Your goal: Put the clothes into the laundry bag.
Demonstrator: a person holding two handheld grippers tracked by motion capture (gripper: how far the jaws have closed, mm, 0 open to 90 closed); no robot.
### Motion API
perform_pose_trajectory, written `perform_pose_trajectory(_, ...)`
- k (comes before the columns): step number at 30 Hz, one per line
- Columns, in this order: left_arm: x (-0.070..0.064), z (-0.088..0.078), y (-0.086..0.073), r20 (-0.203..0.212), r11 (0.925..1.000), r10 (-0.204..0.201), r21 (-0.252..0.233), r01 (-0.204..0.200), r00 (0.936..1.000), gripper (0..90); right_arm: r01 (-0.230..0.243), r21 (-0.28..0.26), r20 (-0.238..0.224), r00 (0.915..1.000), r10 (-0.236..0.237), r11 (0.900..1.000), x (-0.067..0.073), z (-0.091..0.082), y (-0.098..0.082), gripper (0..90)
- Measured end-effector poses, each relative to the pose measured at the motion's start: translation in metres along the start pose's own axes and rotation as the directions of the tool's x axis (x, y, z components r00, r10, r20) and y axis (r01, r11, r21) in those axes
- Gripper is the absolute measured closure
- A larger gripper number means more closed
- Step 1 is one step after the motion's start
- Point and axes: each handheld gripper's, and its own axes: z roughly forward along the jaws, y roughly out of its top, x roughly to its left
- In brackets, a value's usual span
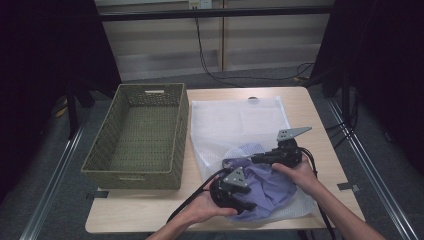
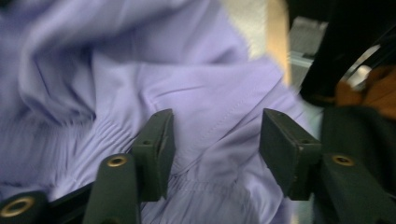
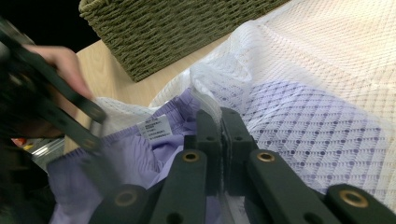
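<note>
Pale wood bench [image 1: 320, 150] w/ rounded corners, smooth top, sitting over grey floor and dark curtains on both sides. On its left half sits a woven basket [image 1: 137, 137]: olive-green wicker, rectangular, deep, w/ slot handles cut in the short walls. Just beside the basket, on the right, lies a white mesh laundry bag [image 1: 235, 120], flat and thin at the far end, bulging at the near end where a lilac shirt [image 1: 272, 187] is partly stuffed inside. In the right gripper view the mesh reads as a fine diamond weave, the lilac showing through it, and a small white label on the shirt is readable as a tag only (text too small).

Right hand-held gripper [image 3: 219, 140]: black jaws clamped together on the white edge of the bag's mouth, pinching the mesh, beside the shirt fabric. In the high view it sits at the bag's right side [image 1: 260, 159], grey three-cornered plate on top.

Left hand-held gripper [image 2: 215, 144]: jaws apart, blocky black pads either side of a fold of smooth lilac cloth w/ stitched seam and fine gathers; pads not pressing on it, nothing pinched. In the high view it's at the near edge of the shirt [image 1: 245, 202], close to the bench's front.
</note>
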Motion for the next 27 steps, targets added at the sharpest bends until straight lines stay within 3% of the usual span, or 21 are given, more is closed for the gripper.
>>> perform_pose_trajectory(3, 0.002, 0.01, -0.004, -0.006, 0.9963, -0.007, 0.086, 0.008, 1.0, 40.4, -0.002, -0.001, 0.003, 1.0, 0.002, 1.0, 0.0, 0.0, 0.0, 87.4)
perform_pose_trajectory(5, 0.0, 0.017, -0.007, -0.003, 0.9966, 0.004, 0.082, -0.004, 1.0, 35.6, -0.002, 0.001, 0.005, 1.0, 0.002, 1.0, 0.0, 0.0, 0.0, 87.5)
perform_pose_trajectory(8, 0.0, 0.014, -0.005, 0.015, 0.9921, 0.028, 0.122, -0.029, 0.9995, 30.4, 0.001, 0.003, 0.007, 1.0, -0.001, 1.0, 0.0, 0.0, 0.0, 87.5)
perform_pose_trajectory(15, -0.006, 0.012, -0.014, 0.067, 0.9973, 0.015, 0.07, -0.02, 0.9976, 23.3, -0.001, 0.008, 0.007, 1.0, 0.0, 1.0, 0.0, -0.001, 0.0, 87.1)
perform_pose_trajectory(16, -0.007, 0.009, -0.013, 0.062, 0.993, 0.036, 0.11, -0.043, 0.9974, 22.9, 0.002, 0.009, 0.007, 1.0, -0.002, 1.0, 0.0, -0.001, -0.001, 87.0)
perform_pose_trajectory(17, -0.008, 0.011, -0.016, 0.077, 0.9971, 0.026, 0.07, -0.031, 0.9967, 21.8, 0.002, 0.008, 0.006, 1.0, -0.002, 1.0, 0.0, -0.001, -0.001, 86.9)
perform_pose_trajectory(18, -0.008, 0.01, -0.017, 0.082, 0.9969, 0.031, 0.07, -0.037, 0.9962, 20.0, 0.002, 0.008, 0.002, 1.0, -0.002, 1.0, 0.0, 0.0, -0.001, 86.9)
perform_pose_trajectory(21, -0.01, 0.012, -0.017, 0.072, 0.9968, 0.038, 0.068, -0.043, 0.9967, 19.4, 0.003, 0.009, 0.003, 1.0, -0.003, 1.0, 0.0, 0.0, -0.001, 86.8)
perform_pose_trajectory(23, -0.011, 0.012, -0.017, 0.052, 0.9946, 0.057, 0.084, -0.061, 0.997, 20.8, 0.0, 0.012, 0.002, 1.0, 0.0, 1.0, 0.0, 0.001, -0.001, 86.8)
perform_pose_trajectory(24, -0.013, 0.012, -0.016, 0.0, 0.9924, 0.083, 0.092, -0.082, 0.9966, 25.4, 0.001, 0.013, 0.0, 1.0, -0.001, 1.0, 0.0, 0.001, -0.001, 86.7)
perform_pose_trajectory(27, -0.01, 0.01, -0.015, -0.025, 0.9951, 0.059, 0.082, -0.056, 0.998, 47.4, 0.003, 0.02, -0.003, 1.0, -0.003, 1.0, 0.0, 0.002, -0.001, 86.8)
